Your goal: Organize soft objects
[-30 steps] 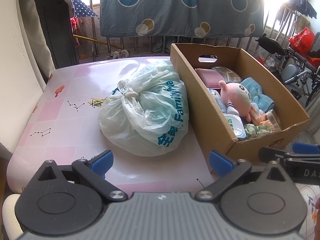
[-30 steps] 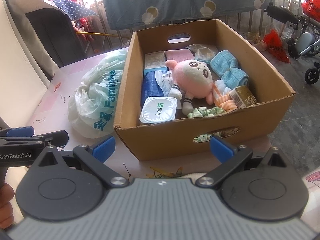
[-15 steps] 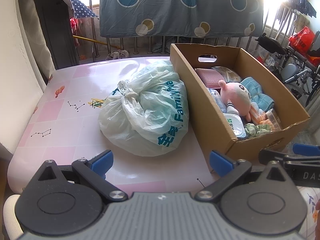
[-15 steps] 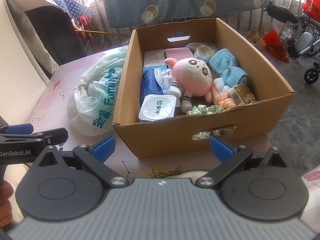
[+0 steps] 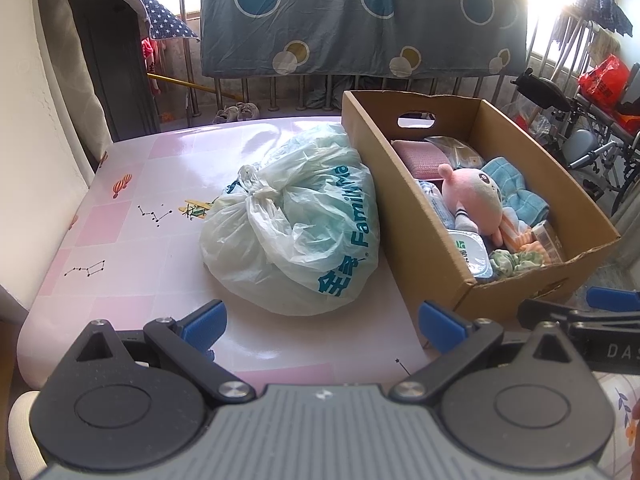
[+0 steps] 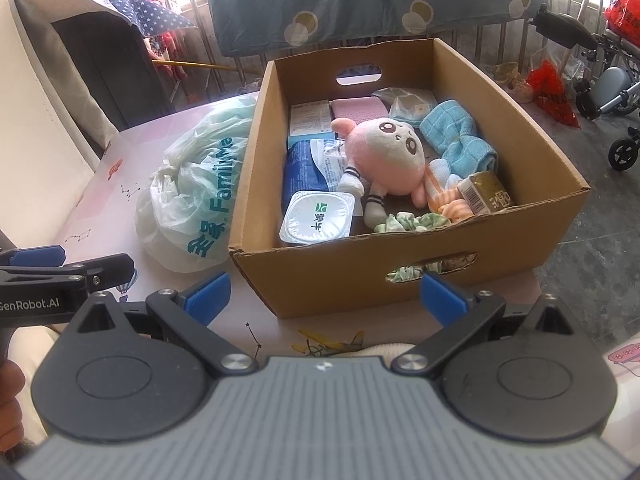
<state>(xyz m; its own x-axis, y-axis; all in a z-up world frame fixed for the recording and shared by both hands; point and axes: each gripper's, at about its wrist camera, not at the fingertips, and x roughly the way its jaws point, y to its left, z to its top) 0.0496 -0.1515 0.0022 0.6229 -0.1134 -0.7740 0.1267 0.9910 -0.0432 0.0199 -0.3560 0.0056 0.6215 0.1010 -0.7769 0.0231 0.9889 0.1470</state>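
A cardboard box (image 6: 400, 264) stands on the pink table (image 5: 132, 240). In it lie a pink plush toy (image 6: 386, 154), a blue towel (image 6: 460, 140), a green scrunchie (image 6: 416, 222), an orange striped cloth (image 6: 444, 196), a pink cloth (image 6: 358, 109) and packaged goods. A knotted pale green plastic bag (image 5: 296, 220) lies left of the box, against its side. My left gripper (image 5: 322, 326) is open and empty, near the table's front edge. My right gripper (image 6: 324, 298) is open and empty, in front of the box's near wall.
A white-lidded tub (image 6: 318, 218), a blue pack (image 6: 308, 168) and a small brown carton (image 6: 486, 194) are also in the box. A spotted blue sheet (image 5: 360, 20) hangs behind the table. A wheelchair (image 6: 612, 92) stands right. A white chair back (image 5: 36, 120) is left.
The right gripper has crept forward and slightly left toward the box. The left gripper has barely moved. Both stay open.
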